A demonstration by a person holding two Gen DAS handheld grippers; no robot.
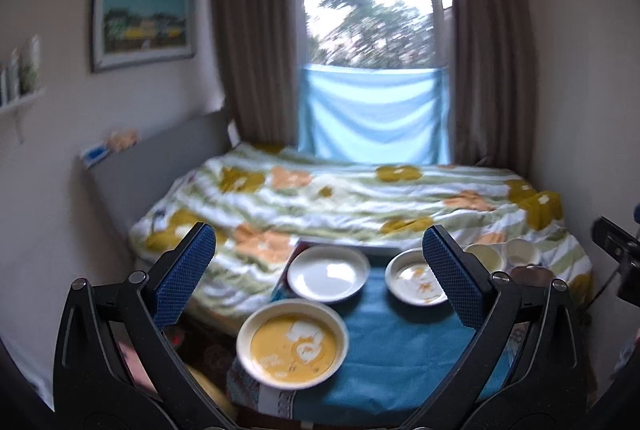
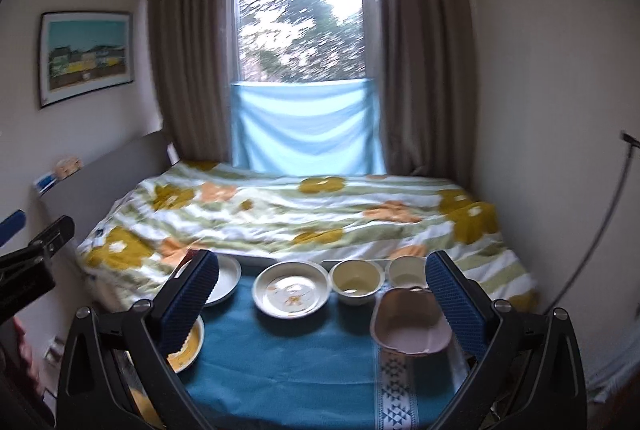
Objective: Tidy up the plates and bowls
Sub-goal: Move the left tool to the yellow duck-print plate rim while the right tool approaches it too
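Plates (image 2: pixel 293 290) and bowls (image 2: pixel 356 282) sit on a teal cloth (image 2: pixel 288 358); both grippers' fingers (image 1: pixel 182 278) spread apart, empty.

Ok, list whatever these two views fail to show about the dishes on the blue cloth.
- Yellow plate, right wrist view: mostly covered by the right gripper's left finger.
- Plain white plate, right wrist view: half hidden behind that finger.
- Two cream bowls, left wrist view: partly blocked by the left gripper's right finger.
- Pink dish: its shape is blurred; its right edge sits behind a finger.
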